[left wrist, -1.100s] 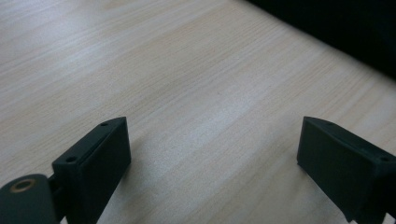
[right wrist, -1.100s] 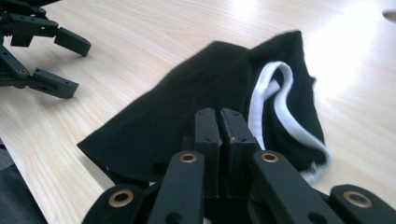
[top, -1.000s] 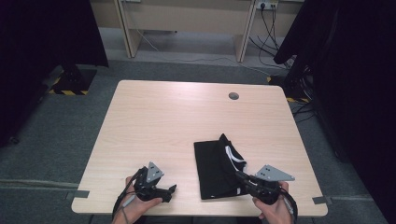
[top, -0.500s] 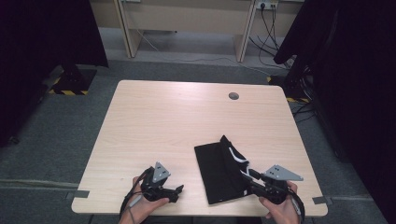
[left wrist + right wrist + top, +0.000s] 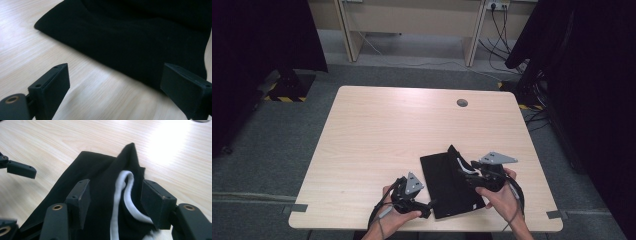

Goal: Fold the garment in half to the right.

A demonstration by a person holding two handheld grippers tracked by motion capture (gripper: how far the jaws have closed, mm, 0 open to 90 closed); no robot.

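Garment: a black folded cloth (image 5: 451, 185) with a white drawstring (image 5: 126, 195) is seen on the table (image 5: 377, 130), near its front edge.
Handling: it is judged soft, light and limp (likely to sag and unfold when lifted).
Left gripper (image 5: 125, 92): jaws are held wide apart, nothing between them; the cloth's edge lies just ahead of them.
Right gripper (image 5: 113, 197): jaws have just been opening; the bunched cloth and drawstring lie between them, unpressed.
Hold: the folded edge or a corner is judged best, pinched through all layers.
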